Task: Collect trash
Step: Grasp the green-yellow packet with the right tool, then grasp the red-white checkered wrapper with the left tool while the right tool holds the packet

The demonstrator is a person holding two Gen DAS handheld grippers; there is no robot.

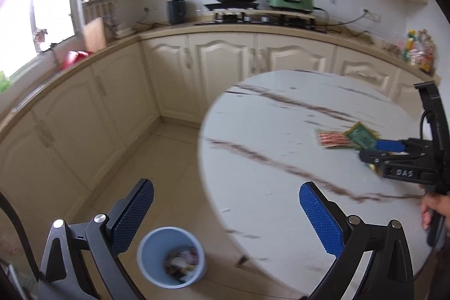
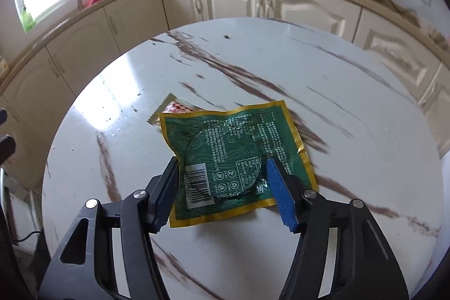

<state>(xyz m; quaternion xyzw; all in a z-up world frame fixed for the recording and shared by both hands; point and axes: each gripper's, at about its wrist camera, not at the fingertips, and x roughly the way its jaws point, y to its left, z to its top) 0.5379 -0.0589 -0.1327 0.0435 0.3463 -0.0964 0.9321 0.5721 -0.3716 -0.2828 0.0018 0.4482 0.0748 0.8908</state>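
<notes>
- On the floor at the left, beside the round marble table [image 1: 270, 131], stood a pale blue bin [image 1: 170, 255] already holding scraps; the left gripper [image 1: 225, 215] hovered over the gap between bin and table edge, its tongs wide apart and empty.
- In the middle of the tabletop lay a green wrapper [image 2: 236, 156], partly covering a red-checked wrapper [image 2: 180, 107] at its far left corner.
- The right gripper [image 2: 222, 190] straddled the green wrapper's near edge; its pads seemed to touch the foil, though a firm clamp could not be confirmed.
- The step in hand was judged to be the pick-up; next came pinching firmly, lifting, and carrying left across the table edge to the bin.
- Open floor lay around the bin, with cabinets [image 1: 219, 61] well apart.
</notes>
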